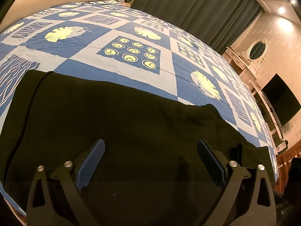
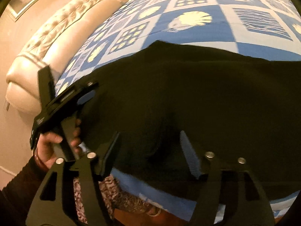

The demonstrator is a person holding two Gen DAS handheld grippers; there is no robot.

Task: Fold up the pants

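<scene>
Pants (image 1: pixel 116 116) are spread flat w/ their near side along the bed's (image 1: pixel 120 30) near edge, both grippers (left gripper (image 1: pixel 150 145), right gripper (image 2: pixel 150 137)) held above w/ jaws spread & empty; judged pre-grasp, next an edge must be pinched.

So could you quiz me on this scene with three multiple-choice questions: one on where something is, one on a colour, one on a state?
1. The pants lie on:
A. a patterned bedsheet
B. a bare floor
C. a chair

2. The pants are:
A. red
B. black
C. white

3. The left gripper and right gripper are:
A. both clamped on cloth
B. one open, one shut
C. both open

Answers: 1 A, blue patterned squares surround the cloth; 2 B, uniformly black; 3 C, fingers stand apart, nothing between them.
</scene>
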